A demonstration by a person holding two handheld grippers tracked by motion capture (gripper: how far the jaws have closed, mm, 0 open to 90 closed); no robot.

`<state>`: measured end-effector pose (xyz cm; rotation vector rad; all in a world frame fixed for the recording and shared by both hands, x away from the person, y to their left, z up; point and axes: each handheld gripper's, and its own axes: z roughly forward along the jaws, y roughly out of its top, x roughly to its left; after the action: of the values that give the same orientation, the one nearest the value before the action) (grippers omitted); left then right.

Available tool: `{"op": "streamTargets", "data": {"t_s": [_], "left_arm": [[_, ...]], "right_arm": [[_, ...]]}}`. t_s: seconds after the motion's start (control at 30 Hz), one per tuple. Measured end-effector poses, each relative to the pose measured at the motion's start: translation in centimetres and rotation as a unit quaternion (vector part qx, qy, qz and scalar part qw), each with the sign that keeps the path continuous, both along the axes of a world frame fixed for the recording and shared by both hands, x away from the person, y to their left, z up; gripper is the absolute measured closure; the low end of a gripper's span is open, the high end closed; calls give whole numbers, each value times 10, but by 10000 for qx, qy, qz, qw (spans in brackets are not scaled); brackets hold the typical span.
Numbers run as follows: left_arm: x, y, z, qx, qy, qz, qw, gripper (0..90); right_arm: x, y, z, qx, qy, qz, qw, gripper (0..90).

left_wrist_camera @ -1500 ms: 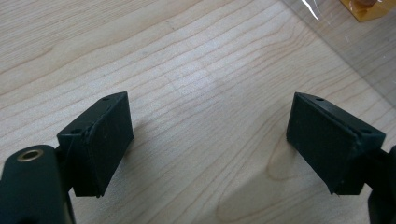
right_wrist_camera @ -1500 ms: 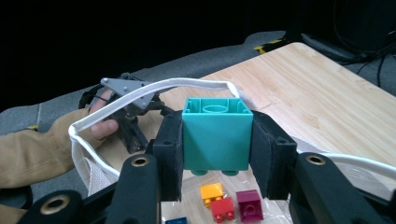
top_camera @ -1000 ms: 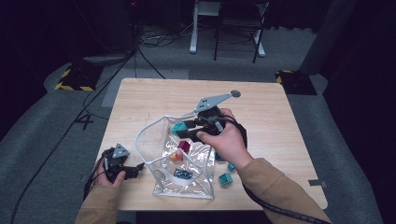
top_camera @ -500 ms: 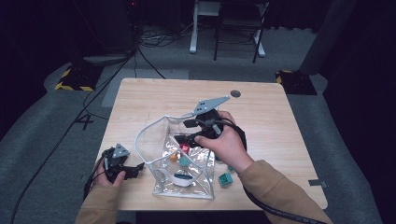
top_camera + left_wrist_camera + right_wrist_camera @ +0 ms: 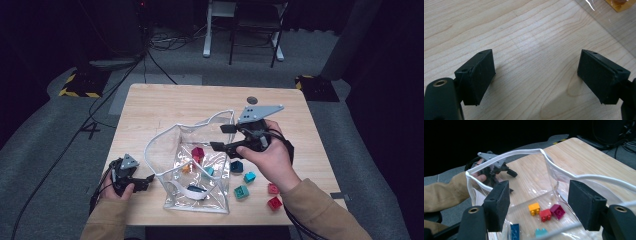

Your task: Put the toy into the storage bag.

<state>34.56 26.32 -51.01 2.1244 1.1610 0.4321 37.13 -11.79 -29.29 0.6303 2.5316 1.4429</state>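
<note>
A clear plastic bag [image 5: 170, 145] with a white rim stands open mid-table. Inside lie a magenta brick [image 5: 196, 152], an orange brick [image 5: 186, 169], a teal brick [image 5: 209, 171] and a blue brick [image 5: 196, 190]. My right gripper [image 5: 222, 137] hovers at the bag's right rim; its jaws have just been opening and stand open with nothing gripped. In the right gripper view [image 5: 540, 197] the bag's mouth [image 5: 506, 153] lies just ahead, with the orange brick [image 5: 534, 208] and a red brick [image 5: 545, 215] below. My left gripper [image 5: 146, 183] rests open at the bag's left, over bare wood [image 5: 536, 72].
Loose on the table right of the bag lie teal bricks [image 5: 236, 166], [image 5: 249, 176], [image 5: 241, 192] and two red bricks [image 5: 273, 188], [image 5: 274, 203]. The wooden table's [image 5: 175, 105] far half is bare. Dark floor, cables and chair legs lie beyond.
My right gripper opened over the bag, then drew back right to its rim. The teal brick seen at its tips now lies inside the bag. The left hand stayed put.
</note>
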Motion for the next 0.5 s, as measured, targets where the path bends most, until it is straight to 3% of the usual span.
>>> {"op": "streamTargets", "data": {"t_s": [0.5], "left_arm": [[0,0,0,-1,2,1,10000,149]], "right_arm": [[-11,-59,-6,171,-1,-512,9985,343]]}}
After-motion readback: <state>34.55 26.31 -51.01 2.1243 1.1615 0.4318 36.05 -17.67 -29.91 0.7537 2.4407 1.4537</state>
